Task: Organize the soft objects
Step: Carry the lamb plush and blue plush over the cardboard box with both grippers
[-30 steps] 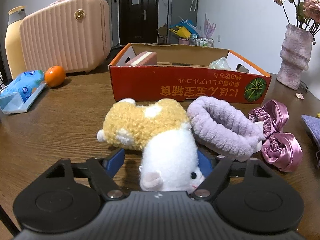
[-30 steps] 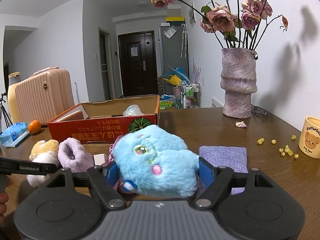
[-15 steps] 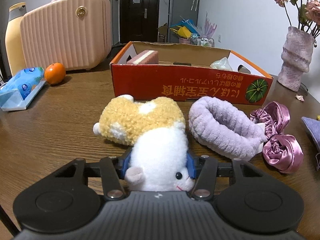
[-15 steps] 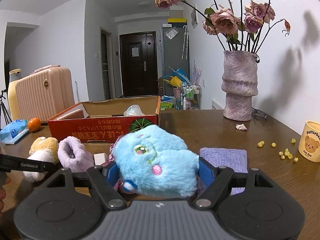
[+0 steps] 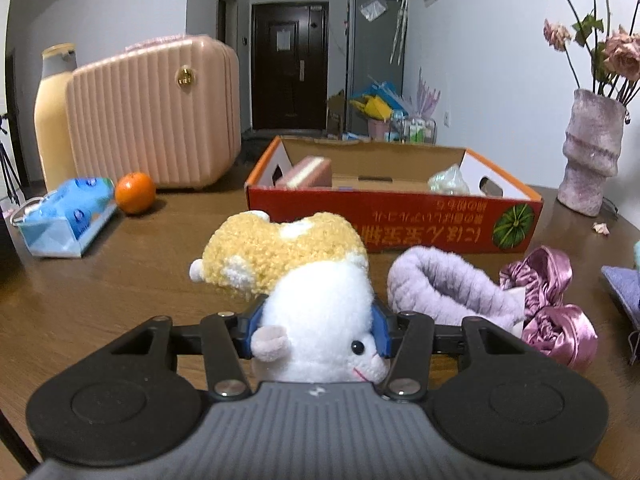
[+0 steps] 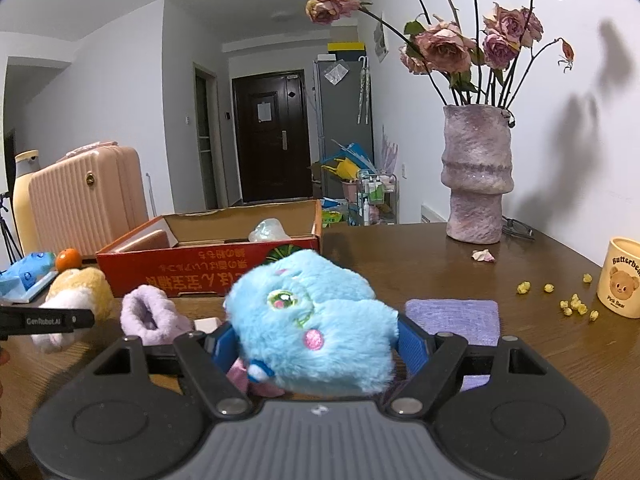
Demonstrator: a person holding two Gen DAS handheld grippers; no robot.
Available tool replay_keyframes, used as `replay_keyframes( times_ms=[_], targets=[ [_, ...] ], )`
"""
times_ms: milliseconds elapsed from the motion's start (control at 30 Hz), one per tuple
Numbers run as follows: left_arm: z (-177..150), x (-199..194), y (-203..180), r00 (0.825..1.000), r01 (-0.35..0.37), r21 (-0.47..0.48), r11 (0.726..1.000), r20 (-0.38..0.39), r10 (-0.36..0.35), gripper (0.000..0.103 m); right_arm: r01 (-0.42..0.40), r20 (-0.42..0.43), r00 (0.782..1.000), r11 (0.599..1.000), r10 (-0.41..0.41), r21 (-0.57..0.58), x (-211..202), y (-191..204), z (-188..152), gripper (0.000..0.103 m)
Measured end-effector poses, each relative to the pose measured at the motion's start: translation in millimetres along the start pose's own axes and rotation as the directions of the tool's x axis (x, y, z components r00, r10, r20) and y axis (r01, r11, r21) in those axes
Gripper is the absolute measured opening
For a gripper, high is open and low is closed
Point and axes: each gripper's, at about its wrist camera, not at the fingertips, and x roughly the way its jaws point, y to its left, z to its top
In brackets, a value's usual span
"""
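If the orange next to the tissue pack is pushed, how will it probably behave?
The orange looks round and sits free on the smooth table, so it would probably roll. It seems firm, unlike the plush toys, so a push likely moves it without denting it.

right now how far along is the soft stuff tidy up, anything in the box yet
Early. The orange box holds only a pink block and a pale crumpled item. In hand: the left gripper is shut on the yellow-and-white plush, and the right gripper is shut on the blue plush. Left on the table: the lilac headband, the satin scrunchies and the purple cloth.
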Motion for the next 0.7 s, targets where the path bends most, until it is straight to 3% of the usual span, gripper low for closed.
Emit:
replay_keyframes(
  times_ms=[700],
  targets=[
    [20,-41,-1,0.987,0.053,0.002,0.999,0.152,-0.053,0.052,-0.027,0.060,0.998,0.999,0.024,0.047,2,39,8,0.077]
  ],
)
